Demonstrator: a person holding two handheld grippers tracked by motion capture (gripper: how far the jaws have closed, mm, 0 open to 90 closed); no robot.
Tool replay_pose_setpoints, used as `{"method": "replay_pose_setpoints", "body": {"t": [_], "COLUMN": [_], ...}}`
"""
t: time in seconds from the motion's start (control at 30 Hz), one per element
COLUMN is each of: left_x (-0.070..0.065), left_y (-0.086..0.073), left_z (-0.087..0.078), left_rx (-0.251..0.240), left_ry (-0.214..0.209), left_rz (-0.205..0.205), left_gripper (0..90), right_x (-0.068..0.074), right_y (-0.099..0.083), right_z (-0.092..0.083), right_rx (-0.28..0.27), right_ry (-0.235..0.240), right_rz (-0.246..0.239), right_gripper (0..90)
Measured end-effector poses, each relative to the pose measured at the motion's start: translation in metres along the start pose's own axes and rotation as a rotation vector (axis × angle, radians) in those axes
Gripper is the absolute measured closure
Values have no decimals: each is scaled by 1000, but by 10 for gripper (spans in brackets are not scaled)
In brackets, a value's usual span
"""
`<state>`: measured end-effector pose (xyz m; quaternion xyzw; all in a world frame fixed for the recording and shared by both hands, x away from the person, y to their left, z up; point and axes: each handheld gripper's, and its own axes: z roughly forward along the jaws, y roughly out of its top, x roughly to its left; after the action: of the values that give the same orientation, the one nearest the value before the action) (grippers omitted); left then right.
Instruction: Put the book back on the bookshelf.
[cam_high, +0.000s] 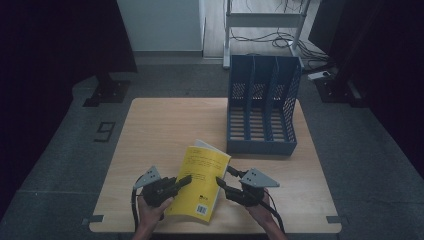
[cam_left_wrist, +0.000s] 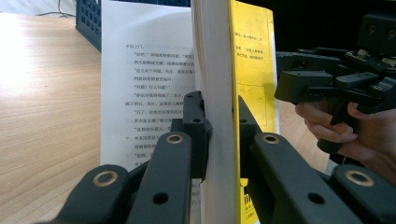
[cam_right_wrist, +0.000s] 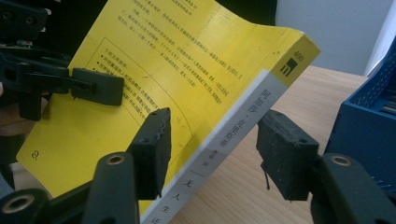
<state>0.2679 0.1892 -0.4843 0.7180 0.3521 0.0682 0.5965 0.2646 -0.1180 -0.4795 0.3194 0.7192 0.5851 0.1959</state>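
Note:
A yellow paperback book (cam_high: 202, 175) is at the table's front middle, between my two grippers. My left gripper (cam_high: 186, 180) is shut on its left edge. In the left gripper view the pads (cam_left_wrist: 196, 126) squeeze the block of pages and the yellow cover (cam_left_wrist: 252, 56), while a printed white leaf (cam_left_wrist: 144, 84) hangs free to one side. My right gripper (cam_right_wrist: 217, 144) stands open astride the white spine (cam_right_wrist: 243, 126). One pad (cam_right_wrist: 152, 144) is at the yellow cover and the other pad (cam_right_wrist: 285, 158) stands clear of the spine.
A blue three-slot file holder (cam_high: 262, 107) stands upright at the back right of the wooden table (cam_high: 160, 130), just beyond the book. Its wall (cam_right_wrist: 369, 121) is close on the right gripper's side. Dark floor, cables and a frame lie beyond the table.

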Motion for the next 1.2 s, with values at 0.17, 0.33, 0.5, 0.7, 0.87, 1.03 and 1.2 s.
{"method": "replay_pose_setpoints", "body": {"t": [0.17, 0.33, 0.5, 0.7, 0.87, 1.03, 1.2], "left_x": [0, -1, -1, -1, -2, -2, -2], "left_y": [0, -1, -1, -1, -1, -1, -1], "left_z": [1, 2, 2, 3, 4, 5, 5], "left_rx": [6, 10, 12, 8, 4, 9, 15], "left_ry": [-7, -13, -17, -20, -31, -34, -39], "left_rz": [0, 3, 5, 7, 12, 14, 15], "left_gripper": [817, 817, 816, 813, 802, 791, 793], "right_x": [-2, -1, -2, 0, 6, 11, 8], "right_y": [0, -1, -2, 1, 8, 12, 11], "right_z": [0, 1, 1, -2, -8, -13, -13], "right_rx": [-3, -3, -10, -22, -40, -53, -68], "right_ry": [36, 60, 55, 50, 36, 26, 65], "right_rz": [16, 16, 15, -11, -96, -156, -108], "right_gripper": [473, 505, 573, 601, 619, 634, 653]}}
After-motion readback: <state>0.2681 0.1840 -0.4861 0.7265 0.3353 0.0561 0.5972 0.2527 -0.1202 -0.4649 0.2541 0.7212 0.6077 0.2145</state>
